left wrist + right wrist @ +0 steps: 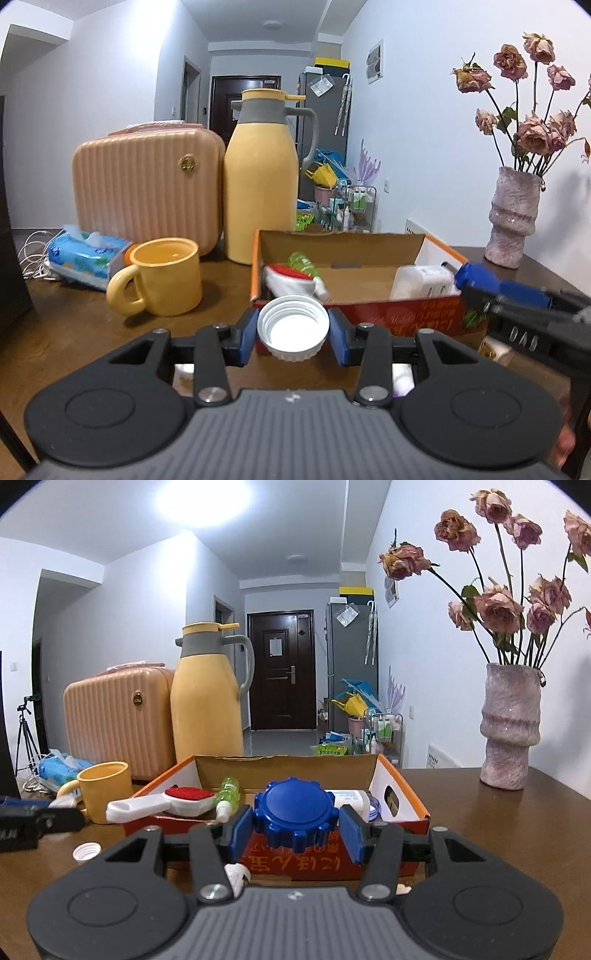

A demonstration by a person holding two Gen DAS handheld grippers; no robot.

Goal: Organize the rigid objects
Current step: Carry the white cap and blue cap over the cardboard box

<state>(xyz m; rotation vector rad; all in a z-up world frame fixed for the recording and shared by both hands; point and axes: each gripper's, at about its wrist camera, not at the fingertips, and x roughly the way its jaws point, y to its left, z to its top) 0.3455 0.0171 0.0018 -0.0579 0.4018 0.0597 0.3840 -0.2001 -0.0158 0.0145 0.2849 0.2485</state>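
My left jaws pinch a light, stiff white screw cap point(293, 329) by its ribbed rim; right jaws clamp the blue knobbed lid point(296, 816) across its lobes.

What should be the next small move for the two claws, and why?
Probably carry both lids forward over the open cardboard box and lower them in. The left claw is shut on a white lid, the right claw on a blue lid, both near the front wall of the box, which already holds small items.
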